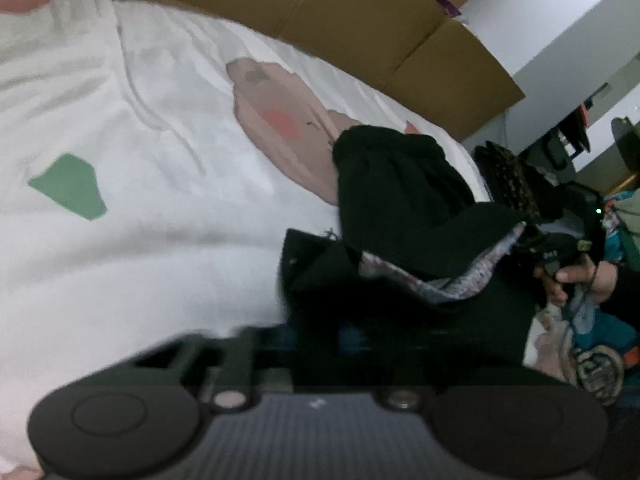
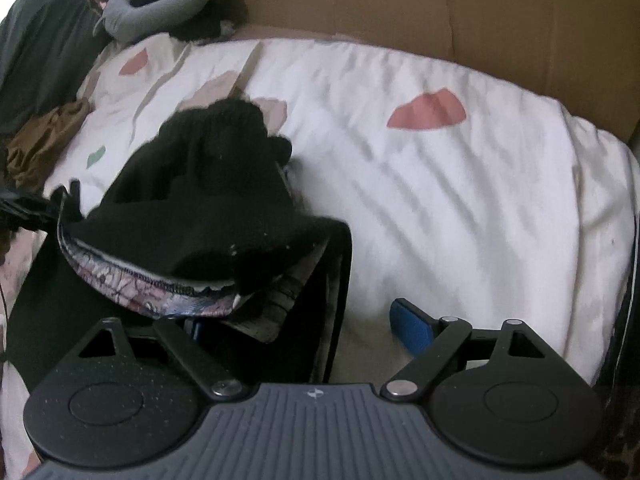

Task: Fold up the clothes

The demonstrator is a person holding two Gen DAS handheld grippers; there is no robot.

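Note:
A black garment [image 1: 400,200] with a patterned lining [image 2: 132,284] lies bunched on the white duvet [image 1: 140,260], which has pink and green patches. My left gripper [image 1: 314,338] sits at the garment's near edge, its jaws drawn together with the fingertips buried in the black cloth. At the right of the left wrist view, a hand [image 1: 580,280] holds my right gripper [image 1: 576,236] against the garment's other side. In the right wrist view the right gripper [image 2: 300,322] stands wide open. One blue pad [image 2: 412,328] rests over bare duvet [image 2: 460,200], and the other is partly under the garment's hem [image 2: 240,240].
Brown cardboard panels [image 2: 480,8] stand along the far side of the bed. A grey neck pillow [image 2: 156,8], a dark green pillow [image 2: 36,40] and a brown cloth [image 2: 44,140] lie at the head end. A heap of coloured clothes [image 1: 600,344] sits beside the bed.

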